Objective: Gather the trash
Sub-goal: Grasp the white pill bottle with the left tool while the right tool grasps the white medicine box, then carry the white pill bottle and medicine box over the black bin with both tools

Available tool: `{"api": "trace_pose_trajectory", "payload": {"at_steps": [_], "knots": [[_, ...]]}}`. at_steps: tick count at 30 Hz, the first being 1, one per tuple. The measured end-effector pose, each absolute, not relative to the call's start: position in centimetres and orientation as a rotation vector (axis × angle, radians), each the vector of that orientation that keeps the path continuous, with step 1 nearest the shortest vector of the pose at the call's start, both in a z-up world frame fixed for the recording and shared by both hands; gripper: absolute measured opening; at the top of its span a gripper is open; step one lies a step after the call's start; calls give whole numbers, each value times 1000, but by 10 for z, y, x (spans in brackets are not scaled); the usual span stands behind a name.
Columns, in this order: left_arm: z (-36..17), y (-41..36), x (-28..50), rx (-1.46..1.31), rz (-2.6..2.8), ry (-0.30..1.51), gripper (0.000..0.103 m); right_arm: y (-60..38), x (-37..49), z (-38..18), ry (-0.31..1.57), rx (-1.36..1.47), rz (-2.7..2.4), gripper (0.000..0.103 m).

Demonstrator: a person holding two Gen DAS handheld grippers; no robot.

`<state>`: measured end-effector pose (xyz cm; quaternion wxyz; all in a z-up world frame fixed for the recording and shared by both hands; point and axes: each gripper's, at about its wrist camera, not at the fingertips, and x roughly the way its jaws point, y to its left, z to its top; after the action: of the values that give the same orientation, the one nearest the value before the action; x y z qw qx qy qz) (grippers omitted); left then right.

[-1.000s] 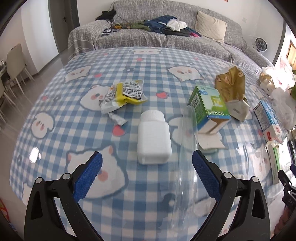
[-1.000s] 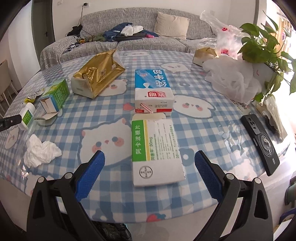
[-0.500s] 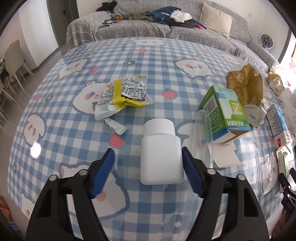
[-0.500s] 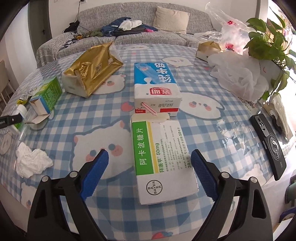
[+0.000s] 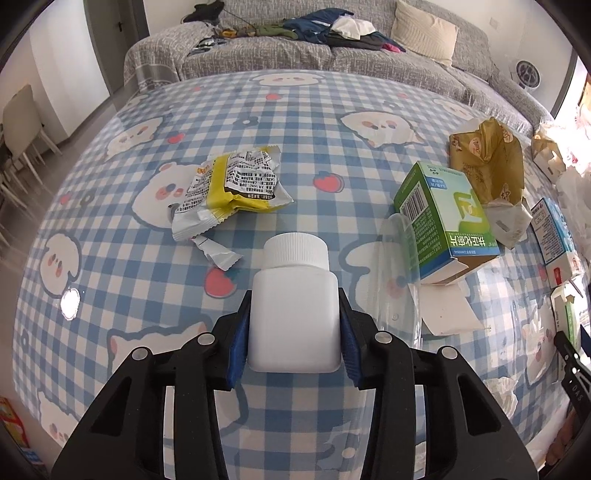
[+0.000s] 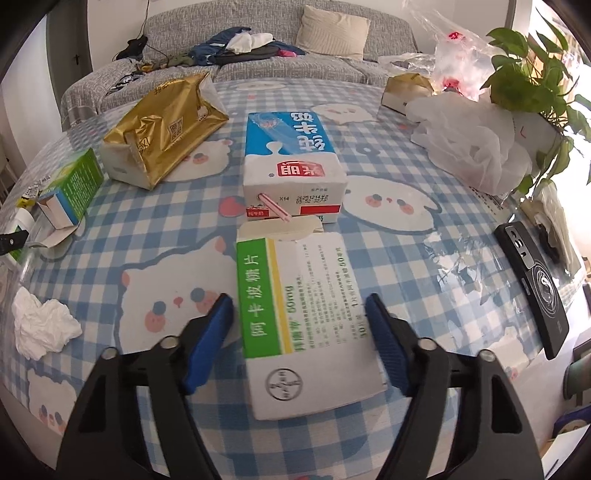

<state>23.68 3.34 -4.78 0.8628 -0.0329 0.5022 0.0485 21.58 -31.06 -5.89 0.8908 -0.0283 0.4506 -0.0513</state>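
While clamped, bottle (image 5: pixel 294 314) inside left gripper (image 5: pixel 293 338)

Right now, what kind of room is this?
Most likely a living room at home. A grey sofa strewn with clothes stands behind a round table in a bear-print checked cloth, and a leafy houseplant sits near its edge.

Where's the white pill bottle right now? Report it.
Left wrist view, centre: the white pill bottle lies on the checked tablecloth, clamped between the left tongs, cap pointing toward the sofa.
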Motion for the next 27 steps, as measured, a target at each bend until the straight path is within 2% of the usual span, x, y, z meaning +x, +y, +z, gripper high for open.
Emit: {"api": "trace_pose_trajectory", "payload": {"at_steps": [14,27], "knots": [[-40,30,222,-61,102,1035,41,-312,204,-51,922,-44,-105,63],[-14,23,178,-59,83,983,41,-312,172,-36,890,-36,-100,63]]}}
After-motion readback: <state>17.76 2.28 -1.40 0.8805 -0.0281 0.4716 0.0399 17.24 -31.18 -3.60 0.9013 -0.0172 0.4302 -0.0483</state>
